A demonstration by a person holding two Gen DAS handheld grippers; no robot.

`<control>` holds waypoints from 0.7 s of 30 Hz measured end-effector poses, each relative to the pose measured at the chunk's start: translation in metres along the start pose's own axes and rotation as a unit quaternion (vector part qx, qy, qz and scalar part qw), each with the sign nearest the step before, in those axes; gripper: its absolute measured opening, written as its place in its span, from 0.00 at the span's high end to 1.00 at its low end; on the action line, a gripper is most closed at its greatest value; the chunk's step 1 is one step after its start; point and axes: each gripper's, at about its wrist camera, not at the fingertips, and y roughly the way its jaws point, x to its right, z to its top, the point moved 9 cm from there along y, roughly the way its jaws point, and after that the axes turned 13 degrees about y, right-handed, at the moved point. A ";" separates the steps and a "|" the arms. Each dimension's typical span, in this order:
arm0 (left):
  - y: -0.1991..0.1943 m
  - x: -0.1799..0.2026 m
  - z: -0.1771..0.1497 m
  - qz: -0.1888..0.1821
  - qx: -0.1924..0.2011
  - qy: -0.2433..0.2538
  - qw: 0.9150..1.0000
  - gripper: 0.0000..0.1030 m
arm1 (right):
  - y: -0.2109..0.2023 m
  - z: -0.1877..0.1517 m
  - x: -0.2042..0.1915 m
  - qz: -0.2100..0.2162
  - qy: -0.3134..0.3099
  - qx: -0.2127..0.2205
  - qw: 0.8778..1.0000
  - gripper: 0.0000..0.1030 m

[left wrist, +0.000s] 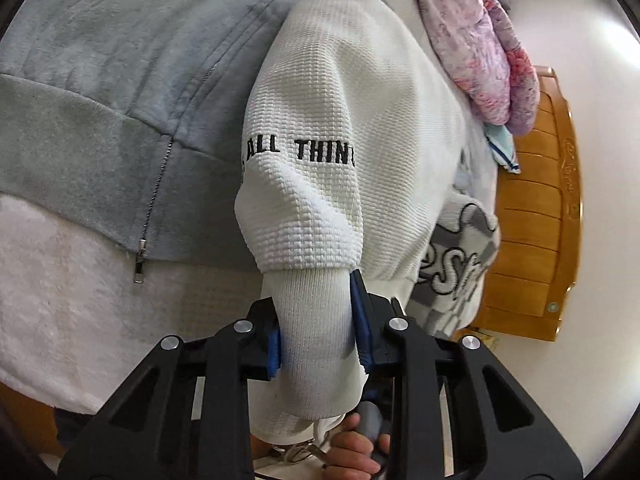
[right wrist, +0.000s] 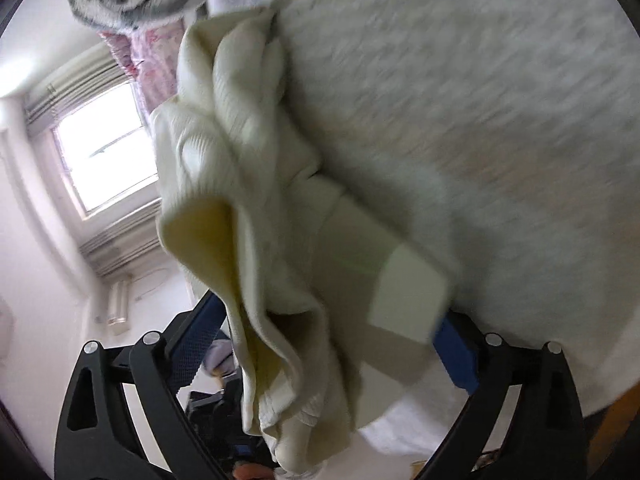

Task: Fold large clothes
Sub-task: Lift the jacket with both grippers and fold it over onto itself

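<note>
Left wrist: two tongs, left (left wrist: 318,334) pinching one white sweater's (left wrist: 340,120) cuff, right (right wrist: 320,344) clamping cream fabric (right wrist: 248,200).

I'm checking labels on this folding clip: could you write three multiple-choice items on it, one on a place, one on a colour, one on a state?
1. Where does the left claw grip the white sweater?
A. collar B. ribbed cuff C. zipper
2. What colour is the lettering on the sleeve?
A. red B. black C. gold
3. What is the state of the right claw?
A. shut on cream fabric B. open, empty C. out of view
Answers: 1 B, the blue pads pinch the cuff; 2 B, the stitched words are black; 3 A, cream cloth bunches between its fingers.
</note>
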 end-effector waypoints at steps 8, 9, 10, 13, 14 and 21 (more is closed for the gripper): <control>0.010 -0.006 0.001 0.005 -0.006 -0.007 1.000 0.73 | 0.003 -0.010 -0.012 -0.014 -0.039 0.038 0.998 0.34; 0.012 -0.007 0.001 0.007 -0.006 -0.009 1.000 0.73 | 0.007 -0.012 -0.013 -0.017 -0.042 0.041 0.998 0.39; 0.015 -0.008 0.001 0.009 -0.006 -0.012 1.000 0.73 | 0.006 -0.011 -0.011 -0.024 -0.046 0.048 0.998 0.42; 0.027 -0.013 0.002 0.027 -0.007 -0.020 0.999 0.65 | 0.012 -0.007 -0.014 -0.039 -0.048 0.056 0.996 0.51; 0.033 -0.016 0.002 0.034 -0.006 -0.025 0.999 0.57 | 0.017 -0.005 -0.017 -0.049 -0.054 0.059 0.996 0.56; 0.030 0.012 0.006 0.082 0.012 0.054 0.995 0.72 | -0.004 -0.036 -0.052 -0.132 -0.185 0.076 0.971 0.73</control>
